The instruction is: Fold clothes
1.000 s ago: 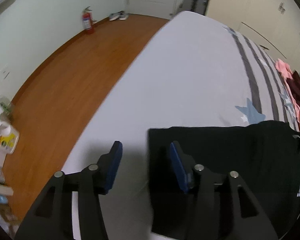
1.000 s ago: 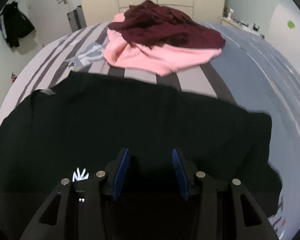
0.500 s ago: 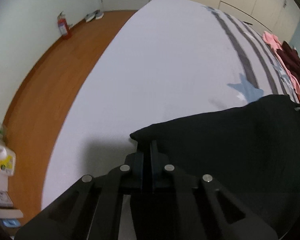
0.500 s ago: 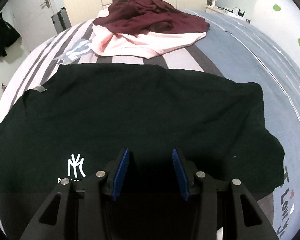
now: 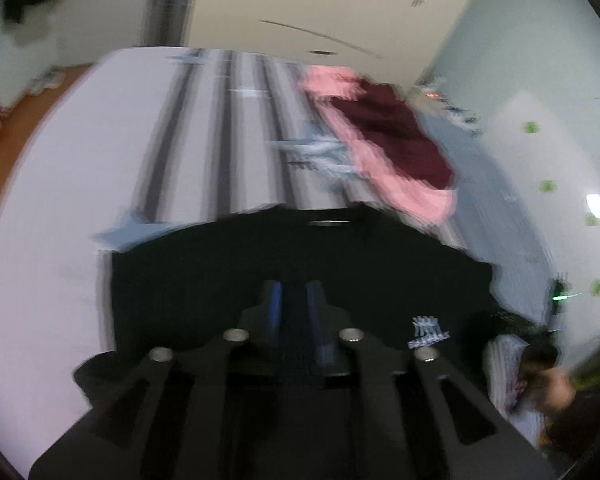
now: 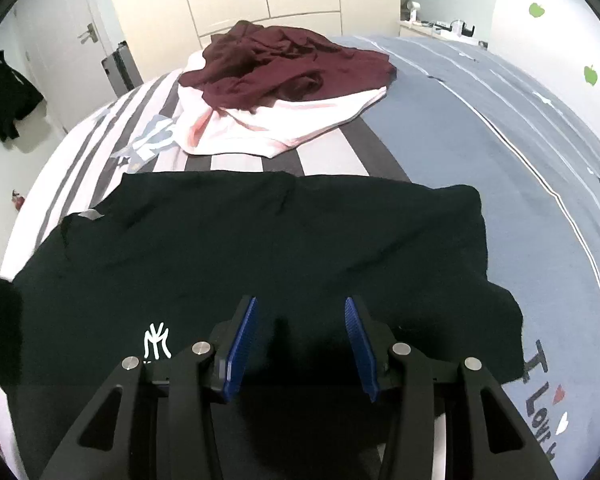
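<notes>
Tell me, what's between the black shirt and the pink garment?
In the right wrist view, only a bare band of striped bedsheet separates the black shirt from the pink garment.

The black T-shirt (image 5: 300,256)'s left edge, pinched earlier by the left gripper (image 5: 294,300) (now blurred), is carried over the shirt's middle.
</notes>
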The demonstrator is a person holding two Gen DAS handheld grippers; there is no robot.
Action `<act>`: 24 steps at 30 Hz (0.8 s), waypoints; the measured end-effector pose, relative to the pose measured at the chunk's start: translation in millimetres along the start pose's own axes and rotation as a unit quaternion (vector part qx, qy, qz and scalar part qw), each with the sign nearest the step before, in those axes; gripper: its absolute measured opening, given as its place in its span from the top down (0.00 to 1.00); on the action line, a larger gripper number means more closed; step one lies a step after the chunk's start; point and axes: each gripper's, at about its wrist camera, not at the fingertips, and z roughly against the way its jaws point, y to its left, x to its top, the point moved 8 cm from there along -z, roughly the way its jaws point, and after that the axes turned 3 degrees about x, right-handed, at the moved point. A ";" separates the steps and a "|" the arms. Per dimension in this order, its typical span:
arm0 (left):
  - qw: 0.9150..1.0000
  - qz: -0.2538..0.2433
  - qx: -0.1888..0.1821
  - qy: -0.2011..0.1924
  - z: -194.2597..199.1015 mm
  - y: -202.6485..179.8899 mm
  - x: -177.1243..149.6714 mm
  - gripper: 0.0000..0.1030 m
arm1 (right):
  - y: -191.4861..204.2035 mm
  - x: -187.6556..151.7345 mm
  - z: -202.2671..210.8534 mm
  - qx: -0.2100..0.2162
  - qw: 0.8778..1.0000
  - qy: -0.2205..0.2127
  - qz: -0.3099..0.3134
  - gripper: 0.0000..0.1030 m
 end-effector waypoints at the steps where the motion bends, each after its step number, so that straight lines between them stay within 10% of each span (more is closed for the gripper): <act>1: 1.000 0.002 -0.006 -0.004 1.8 -9.2 -3.4 0.66 | -0.4 -1.3 2.7 0.002 1.000 0.001 0.000 0.59; 3: 0.999 0.024 -0.002 -0.024 15.9 2.3 -10.5 0.52 | -0.3 -4.4 6.7 0.008 1.000 0.003 0.004 0.59; 12: 0.976 0.123 0.177 -0.019 69.2 149.9 -108.2 0.51 | 8.2 -29.4 5.4 0.026 0.999 0.018 0.014 0.59; 18: 0.978 0.125 0.168 0.016 42.5 173.3 -156.9 0.51 | 42.2 -48.1 -3.0 0.044 0.998 0.035 0.037 0.59; 24: 0.984 0.117 0.138 0.001 3.5 165.6 -135.2 0.51 | 64.1 -55.2 -9.3 0.052 0.997 0.039 0.042 0.59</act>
